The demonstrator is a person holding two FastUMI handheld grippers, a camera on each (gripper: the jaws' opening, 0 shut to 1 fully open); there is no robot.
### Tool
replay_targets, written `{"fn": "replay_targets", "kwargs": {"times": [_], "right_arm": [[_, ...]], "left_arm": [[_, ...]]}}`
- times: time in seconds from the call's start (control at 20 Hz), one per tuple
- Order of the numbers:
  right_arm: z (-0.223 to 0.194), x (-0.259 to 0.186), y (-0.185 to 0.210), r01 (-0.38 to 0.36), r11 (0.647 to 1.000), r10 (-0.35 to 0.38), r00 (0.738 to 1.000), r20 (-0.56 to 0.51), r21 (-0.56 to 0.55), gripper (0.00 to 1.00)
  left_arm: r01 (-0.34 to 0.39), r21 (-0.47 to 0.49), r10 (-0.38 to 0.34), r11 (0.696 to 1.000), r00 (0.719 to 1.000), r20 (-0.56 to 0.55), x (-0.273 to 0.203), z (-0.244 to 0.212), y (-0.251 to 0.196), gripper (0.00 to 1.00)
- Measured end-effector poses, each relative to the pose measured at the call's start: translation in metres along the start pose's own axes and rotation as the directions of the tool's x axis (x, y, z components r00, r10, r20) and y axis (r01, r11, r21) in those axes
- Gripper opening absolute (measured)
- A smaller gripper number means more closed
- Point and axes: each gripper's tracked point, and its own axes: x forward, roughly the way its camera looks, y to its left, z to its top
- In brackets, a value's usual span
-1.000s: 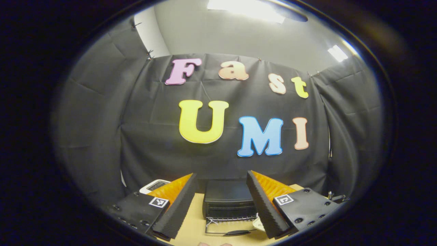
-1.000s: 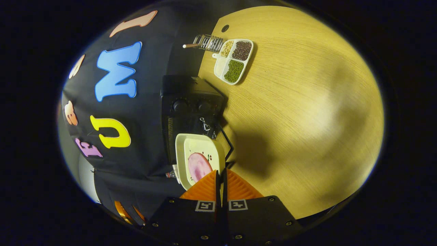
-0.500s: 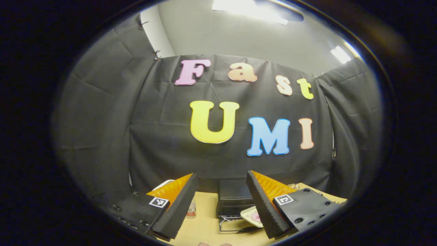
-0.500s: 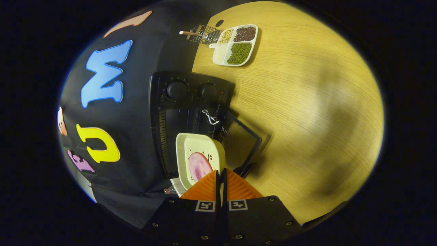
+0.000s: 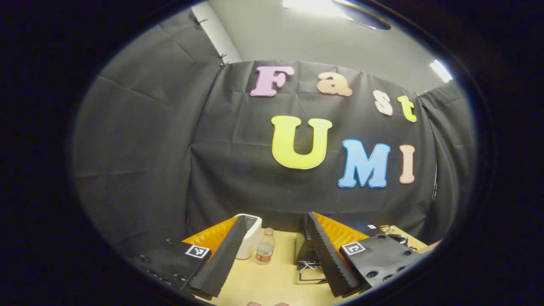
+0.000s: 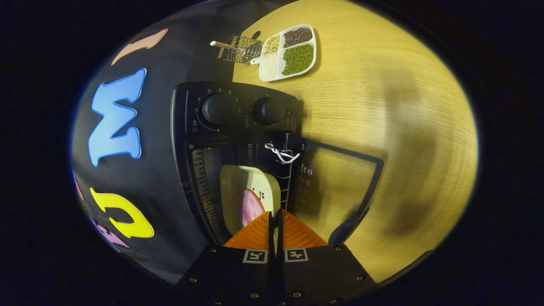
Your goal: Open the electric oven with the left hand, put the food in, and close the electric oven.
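**Plate at the oven mouth, door down**

In the left gripper view, the left gripper [image 5: 272,255] stood spread with nothing between its fingers, held back over the wooden table [image 5: 272,282] and aimed at the booth wall. A white appliance [image 5: 250,236] and a small bottle [image 5: 264,253] sat beyond its left finger. The electric oven [image 5: 307,255] was largely hidden behind the right finger, so little of it could be made out there.

In the right gripper view, the right gripper [image 6: 275,221] was pinching the near rim of the cream plate [image 6: 238,187], which carried the pink food [image 6: 248,208] and sat at the mouth of the open oven, beside the wire rack. The glass door [image 6: 340,178] lay folded down onto the table. A divided dish of beans [image 6: 289,53] and a wire basket [image 6: 240,47] stood well apart, past the oven's knobs.

The thin edge grip could let the plate tilt and the food slide off, or the plate's far rim could catch on the rack. Whether the plate already rested on the rack could not be told; its near edge was covered by the fingers.
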Motion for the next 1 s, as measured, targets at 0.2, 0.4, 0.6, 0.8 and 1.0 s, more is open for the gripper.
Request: {"fn": "replay_targets", "kwargs": {"times": [0.2,0.4,0.6,0.8,1.0], "right_arm": [[-0.004,0.020,0.011,0.013,0.999,-0.015,0.998,0.066,0.035,0.00],[-0.002,0.041,0.014,0.034,0.996,-0.045,0.990,0.132,0.085,0.01],[-0.005,0.059,0.019,0.032,0.991,-0.053,0.985,0.163,0.129,0.00],[-0.002,0.067,0.027,0.039,0.996,-0.054,0.983,0.178,0.086,0.00],[-0.006,0.069,0.033,0.021,0.998,-0.031,0.990,0.140,0.067,0.01]], "left_arm": [[-0.025,-0.005,0.025,1.000,1.000,-0.017,0.000,-0.005,0.018,0.97],[-0.067,-0.006,0.067,0.998,0.997,-0.031,-0.002,-0.009,0.041,0.94],[-0.102,-0.005,0.102,0.995,0.994,-0.046,-0.003,-0.013,0.059,0.97],[-0.113,-0.009,0.113,0.993,0.992,-0.051,-0.003,-0.013,0.062,0.91],[-0.084,-0.014,0.083,0.996,0.995,-0.056,0.005,-0.017,0.045,0.96]]}}
